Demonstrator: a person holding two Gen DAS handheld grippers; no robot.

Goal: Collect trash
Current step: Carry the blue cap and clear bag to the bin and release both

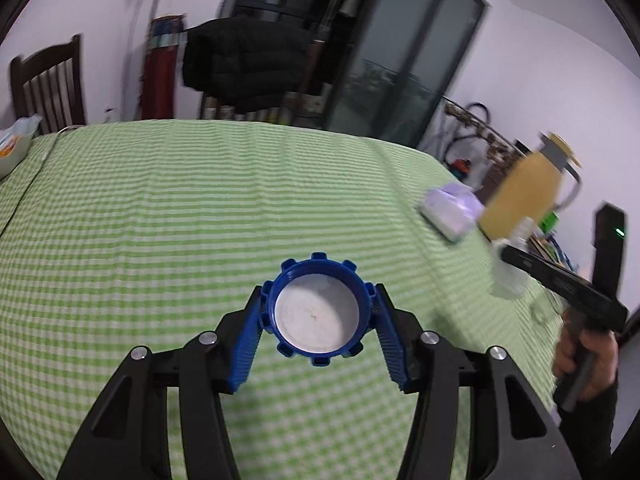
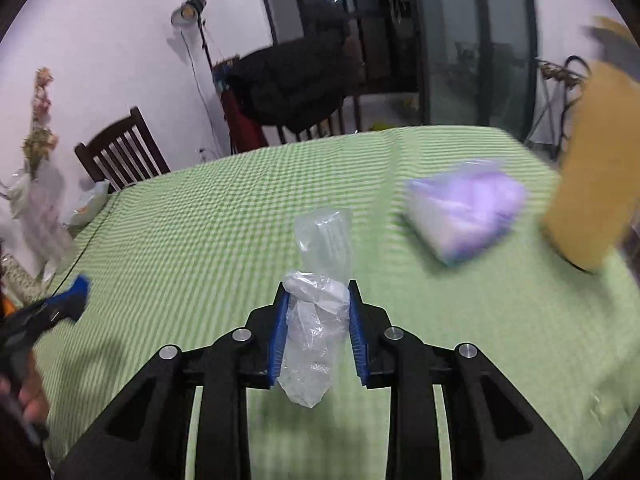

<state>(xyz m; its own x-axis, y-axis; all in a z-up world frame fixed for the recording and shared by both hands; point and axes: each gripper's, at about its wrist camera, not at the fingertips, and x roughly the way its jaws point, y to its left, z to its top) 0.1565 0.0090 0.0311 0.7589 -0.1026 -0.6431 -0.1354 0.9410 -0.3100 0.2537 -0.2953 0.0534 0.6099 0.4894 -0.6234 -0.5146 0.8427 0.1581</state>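
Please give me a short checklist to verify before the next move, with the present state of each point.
1. Left gripper holds the blue cap between both pads: ok.
2. Right gripper has the clear plastic wrapper between its pads: ok.
3. Wrapper hangs free of the green checked tablecloth: cannot tell.
4. Purple tissue pack and yellow bottle are apart from the held wrapper: ok.
5. A bin or bag for the trash is in view: not ok.
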